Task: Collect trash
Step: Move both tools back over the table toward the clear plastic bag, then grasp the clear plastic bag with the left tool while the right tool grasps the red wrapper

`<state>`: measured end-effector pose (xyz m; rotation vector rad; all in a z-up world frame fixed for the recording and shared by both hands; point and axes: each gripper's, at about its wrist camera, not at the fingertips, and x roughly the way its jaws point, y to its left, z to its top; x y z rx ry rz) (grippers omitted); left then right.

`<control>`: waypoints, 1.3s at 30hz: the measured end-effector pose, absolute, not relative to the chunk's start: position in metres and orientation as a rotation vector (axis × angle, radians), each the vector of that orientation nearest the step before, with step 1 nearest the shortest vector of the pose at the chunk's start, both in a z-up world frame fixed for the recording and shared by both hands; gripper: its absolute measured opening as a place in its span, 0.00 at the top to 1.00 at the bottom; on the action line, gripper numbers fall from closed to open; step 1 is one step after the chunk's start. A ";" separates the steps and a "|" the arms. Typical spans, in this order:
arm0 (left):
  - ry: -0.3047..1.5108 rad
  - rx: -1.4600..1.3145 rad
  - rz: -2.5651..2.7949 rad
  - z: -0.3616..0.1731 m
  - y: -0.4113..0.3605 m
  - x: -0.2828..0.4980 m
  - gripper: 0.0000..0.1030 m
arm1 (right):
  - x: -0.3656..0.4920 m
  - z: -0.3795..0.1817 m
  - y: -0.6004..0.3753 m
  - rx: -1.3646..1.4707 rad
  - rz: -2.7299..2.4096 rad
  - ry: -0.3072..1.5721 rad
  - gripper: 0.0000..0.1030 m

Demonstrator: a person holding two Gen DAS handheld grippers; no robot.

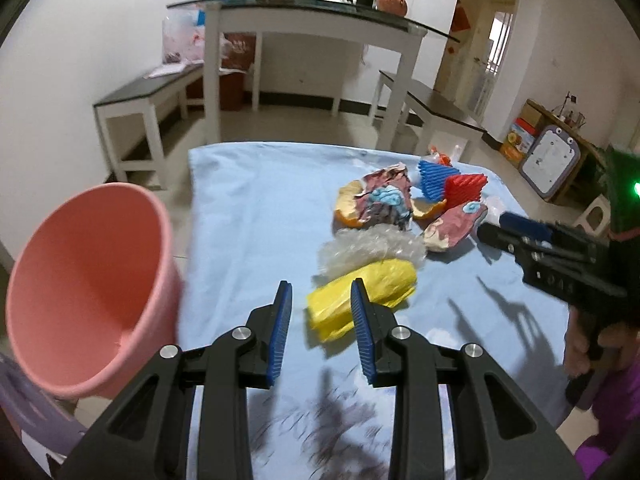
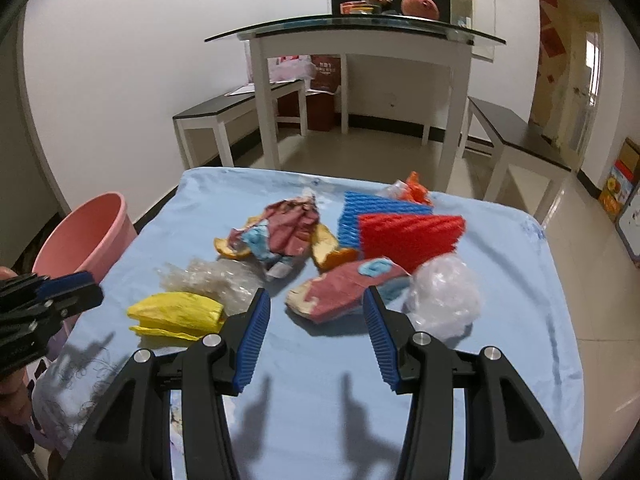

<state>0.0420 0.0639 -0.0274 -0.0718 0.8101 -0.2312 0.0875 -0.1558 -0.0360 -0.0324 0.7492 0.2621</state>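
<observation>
Trash pile sits mid-cloth on the light blue cloth (image 2: 320, 380). Nearest piece to the left: yellow wrapper (image 1: 362, 300), lower centre of the left wrist view, long axis running lower left to upper right. Left gripper (image 1: 322, 330) has its blue pads apart, nothing between them; the wrapper lies just ahead and slightly right of the gap, its near end partly behind the right-hand pad. Whether that pad touches it cannot be told.

Crumpled clear plastic (image 1: 372, 248) lies just beyond the wrapper, touching it.

Right gripper (image 2: 316, 338), lower centre of its own view, also stands apart and empty. Directly ahead of its gap: torn pink paper wrapper (image 2: 344, 292), long axis roughly across the frame. Clear plastic bag (image 2: 444, 300) just right of it. Behind: orange peel (image 2: 334, 252), blue corrugated sheet (image 2: 372, 216), red corrugated sheet (image 2: 412, 236).

Pink bin (image 1: 88, 292) stands off the cloth's left edge, mouth tilted toward the lens; left hand is the nearer to it.

Judgement: left takes yellow, right takes pink; the left needs a small shift right to centre.
</observation>
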 end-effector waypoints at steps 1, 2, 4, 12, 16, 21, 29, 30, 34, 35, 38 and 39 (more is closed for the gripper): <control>0.825 -0.084 -0.244 -0.029 0.061 0.051 0.70 | 0.087 -0.036 -0.157 -0.029 0.260 0.749 0.54; 0.835 -0.090 -0.248 -0.030 0.060 0.056 0.70 | 0.088 -0.036 -0.161 -0.023 0.258 0.749 0.54; 0.859 -0.108 -0.255 -0.034 0.059 0.068 0.70 | 0.088 -0.038 -0.168 -0.010 0.256 0.753 0.54; 0.966 -0.195 -0.285 -0.063 0.057 0.108 0.70 | 0.090 -0.045 -0.188 0.007 0.234 0.768 0.54; 0.955 -0.196 -0.310 -0.067 0.051 0.104 0.70 | 0.092 -0.050 -0.200 0.025 0.220 0.781 0.54; 0.906 -0.162 -0.318 -0.061 0.038 0.098 0.87 | 0.093 -0.053 -0.205 0.050 0.225 0.794 0.54; 0.834 -0.074 -0.353 -0.047 0.015 0.077 0.99 | 0.089 -0.053 -0.205 0.060 0.230 0.792 0.54; 0.825 -0.068 -0.359 -0.045 0.013 0.074 0.99 | 0.089 -0.053 -0.206 0.068 0.233 0.796 0.54; 0.798 -0.049 -0.371 -0.039 0.006 0.061 0.99 | 0.089 -0.053 -0.206 0.101 0.253 0.805 0.54; 0.791 -0.050 -0.378 -0.038 0.005 0.056 0.99 | 0.090 -0.053 -0.206 0.109 0.259 0.807 0.54; 0.768 -0.054 -0.379 -0.032 0.004 0.044 0.99 | 0.092 -0.050 -0.201 0.136 0.290 0.811 0.54; 0.763 -0.058 -0.379 -0.029 0.006 0.042 0.99 | 0.092 -0.051 -0.199 0.148 0.302 0.816 0.54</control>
